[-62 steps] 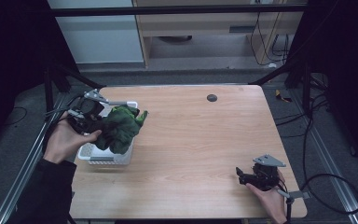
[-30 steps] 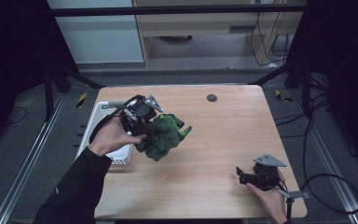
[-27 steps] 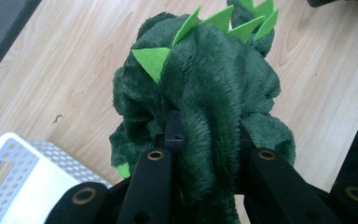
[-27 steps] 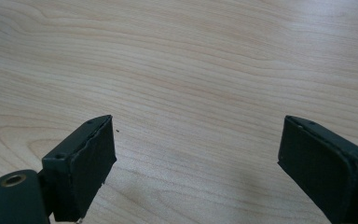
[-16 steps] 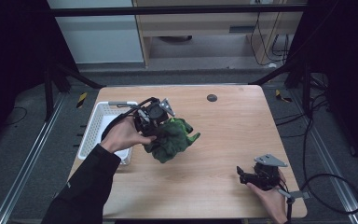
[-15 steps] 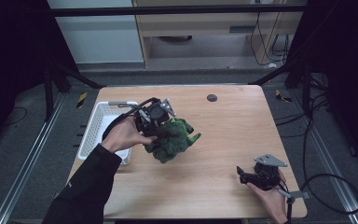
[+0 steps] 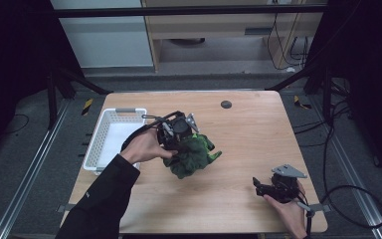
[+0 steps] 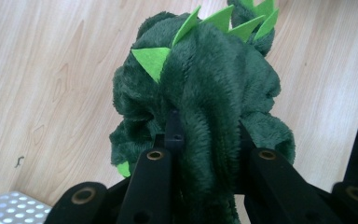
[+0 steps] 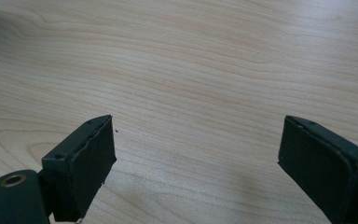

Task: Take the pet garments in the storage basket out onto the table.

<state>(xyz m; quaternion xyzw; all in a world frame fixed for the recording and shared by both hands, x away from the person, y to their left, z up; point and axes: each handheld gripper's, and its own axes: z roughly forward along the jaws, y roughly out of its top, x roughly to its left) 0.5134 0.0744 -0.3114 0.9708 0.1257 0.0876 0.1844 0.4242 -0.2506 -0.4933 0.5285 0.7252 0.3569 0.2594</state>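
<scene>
From the high view, the left gripper [image 7: 181, 130] sits over the middle of the wooden counter [image 7: 248, 129], gripped by the person's left hand [image 7: 144, 146], and it has a dark green plush toy [image 7: 193, 155] clamped in it. The toy hangs off the gripper toward the right, its lower part down at the counter surface, though whether it is actually touching I cannot tell from here. Just left of that hand sits a white basket [image 7: 110, 138], near the counter's left edge, apart from the toy. Over at the near right corner, the right gripper [image 7: 259, 187] rests low on the counter in the person's right hand [image 7: 287, 210], well apart from the toy. A small dark round spot [image 7: 226, 104] sits near the far edge.

Left gripper view now: the two black jaws are pressed in on a thick fold of the plush toy [image 8: 214, 93], fur bulging between them. Bright green felt spikes [image 8: 205, 23] run along the top of it, and a perforated corner of the white basket [image 8: 14, 207] peeks in at bottom left.

Right gripper view: the jaws stand spread wide, nothing between them but bare wood grain of the counter [image 9: 191, 70].
</scene>
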